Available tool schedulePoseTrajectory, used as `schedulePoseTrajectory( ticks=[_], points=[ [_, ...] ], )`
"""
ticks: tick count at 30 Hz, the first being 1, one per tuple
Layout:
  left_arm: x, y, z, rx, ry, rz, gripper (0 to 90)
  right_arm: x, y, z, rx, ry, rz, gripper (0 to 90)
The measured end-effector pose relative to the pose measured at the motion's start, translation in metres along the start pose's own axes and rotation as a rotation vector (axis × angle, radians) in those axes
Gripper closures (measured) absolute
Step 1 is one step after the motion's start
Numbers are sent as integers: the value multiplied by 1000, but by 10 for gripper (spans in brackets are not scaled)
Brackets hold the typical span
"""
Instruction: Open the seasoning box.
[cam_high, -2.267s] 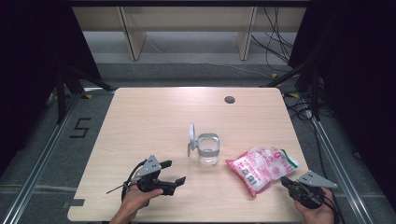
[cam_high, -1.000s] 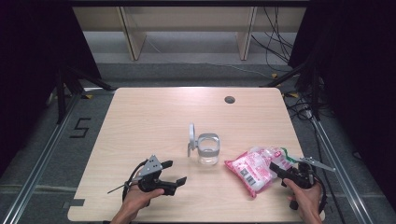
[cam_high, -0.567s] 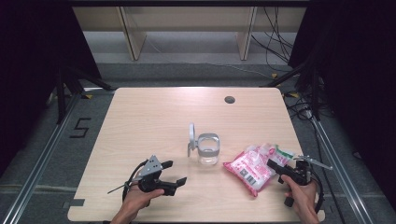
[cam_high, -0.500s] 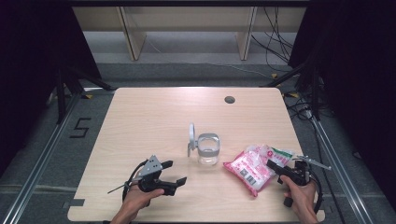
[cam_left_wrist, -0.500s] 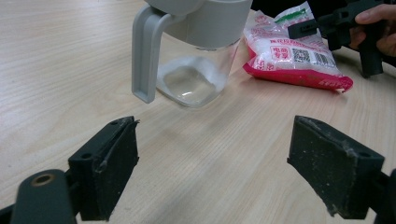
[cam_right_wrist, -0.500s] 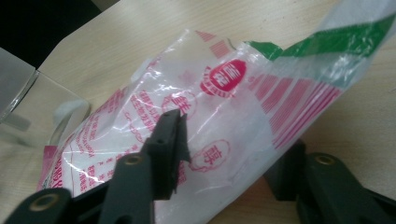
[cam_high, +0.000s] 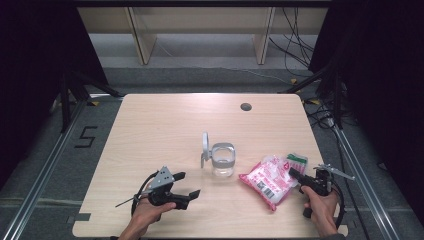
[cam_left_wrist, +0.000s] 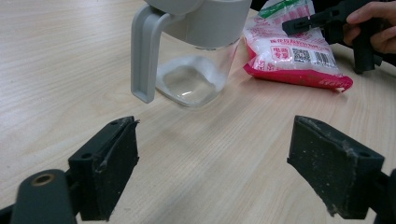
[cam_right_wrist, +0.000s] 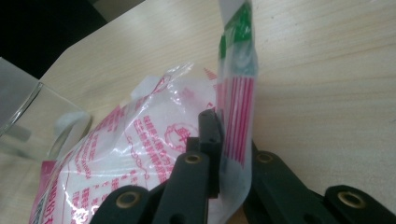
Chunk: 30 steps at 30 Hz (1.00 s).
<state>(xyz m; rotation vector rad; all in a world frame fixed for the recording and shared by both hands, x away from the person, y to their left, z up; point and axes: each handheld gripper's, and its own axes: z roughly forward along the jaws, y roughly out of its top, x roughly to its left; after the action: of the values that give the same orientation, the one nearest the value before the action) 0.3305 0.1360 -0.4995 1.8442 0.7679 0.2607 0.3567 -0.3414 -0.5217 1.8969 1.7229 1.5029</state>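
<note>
Grasp step: right gripper (cam_right_wrist: 229, 135), jaws just closing, now clamped on the pink bag (cam_high: 270, 177) edge. Left gripper (cam_high: 187, 195) released, jar (cam_high: 222, 160) at its one o'clock; next, lift the bag toward it

In the left gripper view the jug (cam_left_wrist: 196, 51) is cut off by the top edge, so its rim and lid are out of frame, and the bag (cam_left_wrist: 294, 51) loses its far end there too. In the right gripper view the bag's (cam_right_wrist: 154, 154) near end runs off the bottom edge, its pinched top strip hides the right jaw's pad, and the jug (cam_right_wrist: 32, 121) is cropped at the left edge. The bag's print is too small to read in the high view.
</note>
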Motion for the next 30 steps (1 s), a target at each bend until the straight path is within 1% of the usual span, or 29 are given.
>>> schedulePoseTrajectory(
  ticks=[1,2,4,5,6,7,8,9,10,11,12,13,14,15,16,17,18,19,20,21,22,23,24,25,26,27,28,29,30],
  points=[
    [0,0,0,0,-3,1,150,0,1,1,-1,-2,-14,891],
    [0,1,0,0,-4,2,150,1,0,2,-11,-13,-26,891],
    [0,0,0,1,-1,0,150,1,1,4,-13,-26,-35,899],
    [0,0,0,0,-2,-1,150,0,1,4,-12,-25,-60,900],
    [0,0,0,-2,-2,-2,150,-1,1,3,-24,-37,-102,900],
    [2,1,0,-2,-10,30,150,6,1,1,7,-31,-26,900],
    [1,1,0,-2,-10,19,150,8,1,1,10,-33,-22,900],
    [0,0,0,-4,-5,0,150,8,2,0,15,-29,-50,900],
    [-1,0,0,1,-2,4,150,10,2,-1,2,-34,-69,900],
    [-2,0,1,-11,-8,-7,150,9,3,1,-18,-30,-109,900],
    [-2,0,1,-11,-11,-11,153,13,4,-2,-6,-25,-104,900],
    [-1,0,1,2,-12,-3,154,14,6,-1,-20,-30,-175,900],
    [-1,0,1,3,-18,-3,154,21,7,-5,4,-32,-155,900],
    [-1,0,1,5,-16,2,154,23,8,-4,-29,-16,-199,900],
    [-1,-1,1,5,-19,1,154,27,9,-7,-26,-14,-189,900],
    [-2,0,1,-2,-19,-1,153,28,10,-7,-61,9,-243,900],
    [-2,0,2,-9,-21,-6,153,33,12,-10,-66,20,-244,900],
    [-1,0,2,8,-16,10,153,35,13,-11,-75,21,-267,900],
    [-4,0,3,-9,-27,-10,153,38,14,-13,-92,37,-287,900],
    [-4,-1,3,7,-17,5,153,41,15,-15,-93,47,-299,900],
    [-5,-2,4,3,-31,1,153,45,15,-17,-102,64,-289,900],
    [-6,-2,5,18,-26,7,153,49,16,-19,-105,82,-291,900],
    [-6,-2,6,16,-46,7,154,54,17,-22,-104,101,-302,900],
    [-8,-3,8,15,-55,-3,155,58,17,-21,-128,97,-320,900],
    [-8,-4,9,24,-57,2,155,62,18,-23,-131,107,-334,900],
    [-11,-4,9,29,-59,4,155,67,18,-24,-136,106,-340,900],
    [-12,-3,9,26,-71,8,155,70,19,-26,-142,107,-355,900],
    [-13,-2,9,31,-72,18,156,73,20,-26,-157,120,-367,900],
    [-13,0,10,21,-75,22,158,77,20,-26,-160,124,-365,900]
  ],
)
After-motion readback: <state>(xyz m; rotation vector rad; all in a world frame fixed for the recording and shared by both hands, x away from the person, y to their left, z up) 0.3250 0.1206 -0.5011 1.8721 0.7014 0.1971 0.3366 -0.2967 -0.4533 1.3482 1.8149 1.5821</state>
